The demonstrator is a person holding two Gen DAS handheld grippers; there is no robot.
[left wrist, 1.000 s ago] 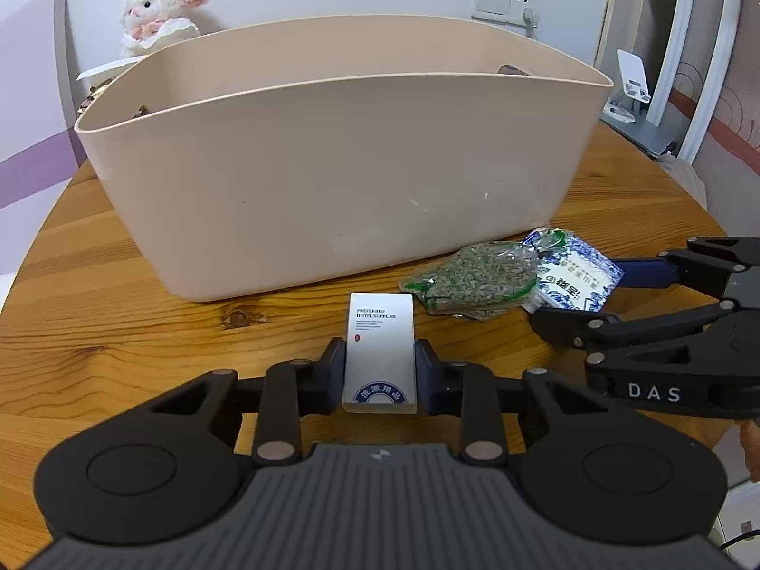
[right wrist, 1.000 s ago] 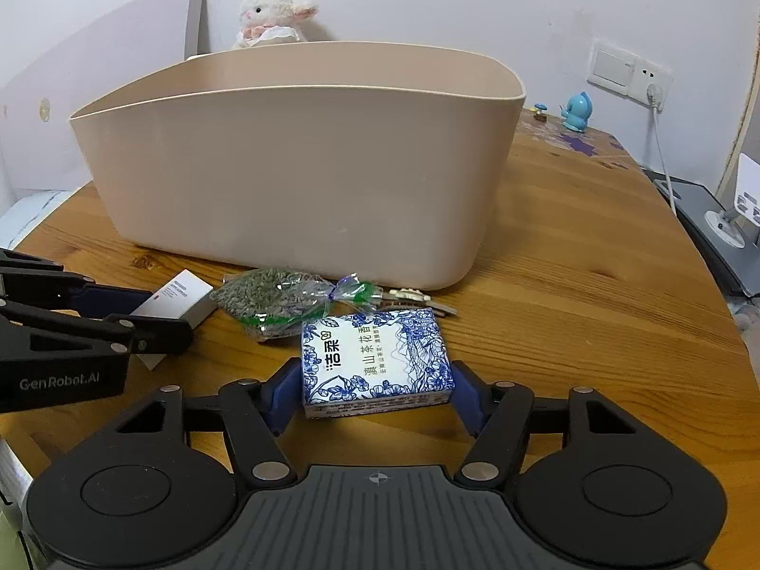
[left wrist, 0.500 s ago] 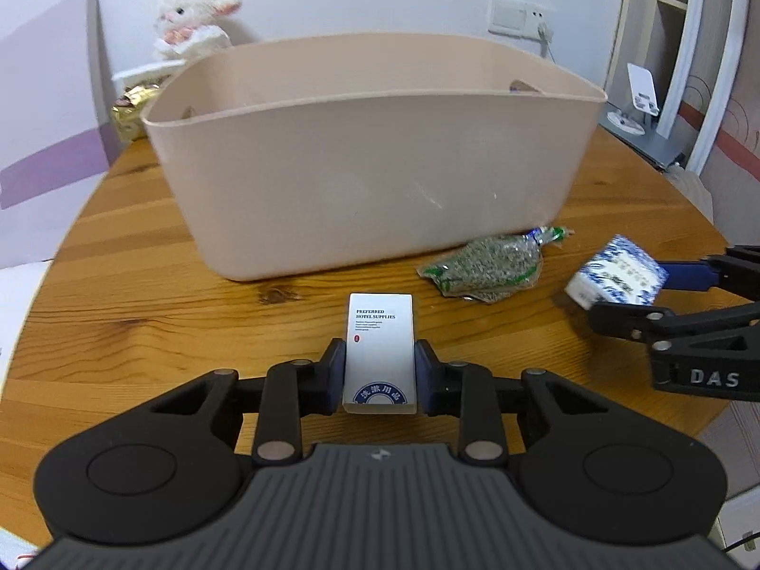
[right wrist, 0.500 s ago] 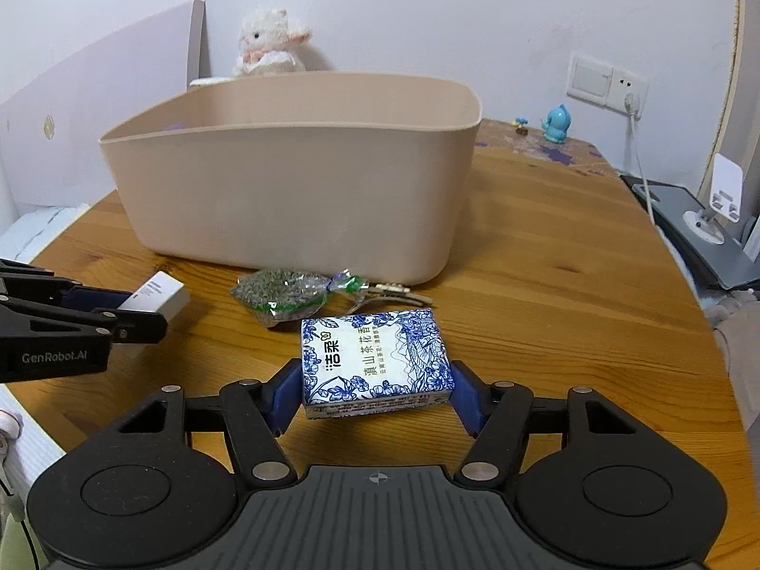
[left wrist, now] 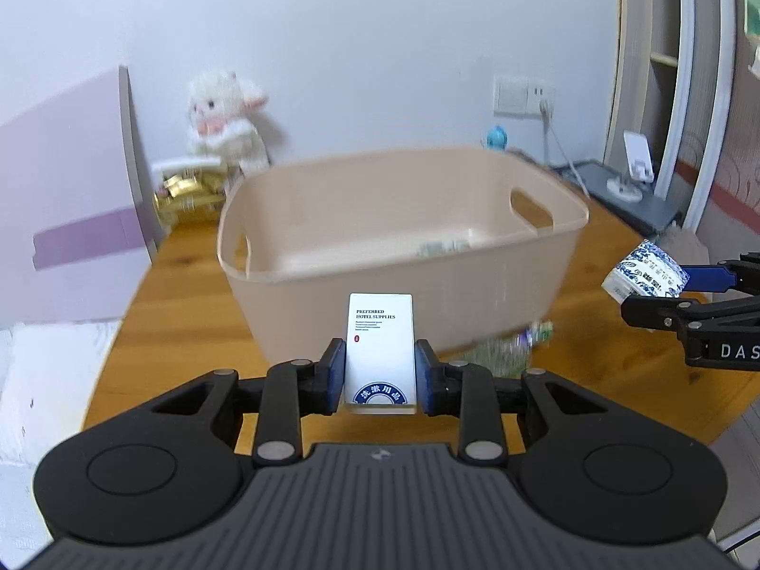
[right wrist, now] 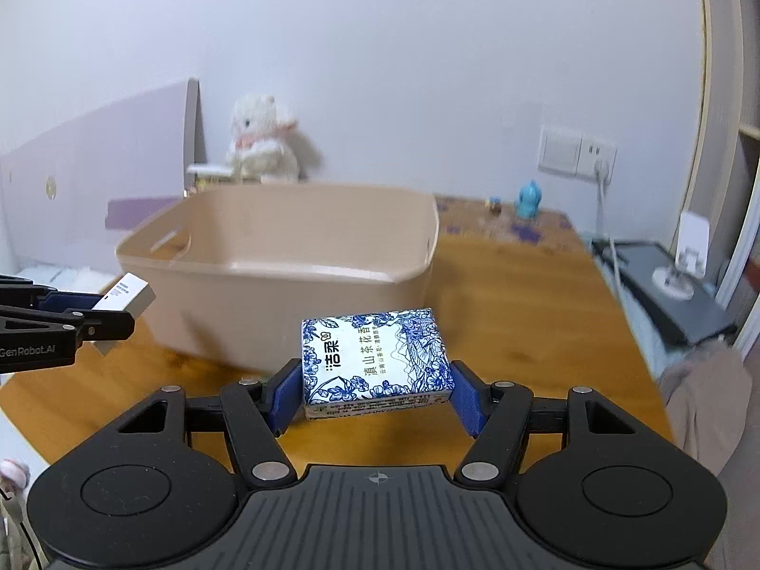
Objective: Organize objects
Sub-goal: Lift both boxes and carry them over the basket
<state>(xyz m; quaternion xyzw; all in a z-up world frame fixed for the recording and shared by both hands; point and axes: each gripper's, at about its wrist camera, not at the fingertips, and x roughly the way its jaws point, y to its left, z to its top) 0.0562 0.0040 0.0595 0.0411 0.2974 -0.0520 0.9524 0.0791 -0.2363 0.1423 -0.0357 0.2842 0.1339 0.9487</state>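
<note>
Beige plastic, with cut-out handles, the storage bin (left wrist: 403, 256) sits on the wooden table (right wrist: 522, 313) ahead of me, and both my loads hang in the air short of its near wall. My left gripper (left wrist: 380, 373) is clamped on a white hotel-supplies box (left wrist: 380, 346), held upright. My right gripper (right wrist: 377, 380) is clamped on a blue-and-white floral soap box (right wrist: 375, 361), lying flat between the pads. Neither box is over the rim yet, so I judge the job partway: two items picked up, none of these two dropped in.

Inside the bin I can make out one small pale packet (left wrist: 439, 247) near the far wall; it is too blurred to name. On the table, just beside the bin's near corner, a clear bag of green dried stuff (left wrist: 508, 349) waits, so that remains after these.
</note>
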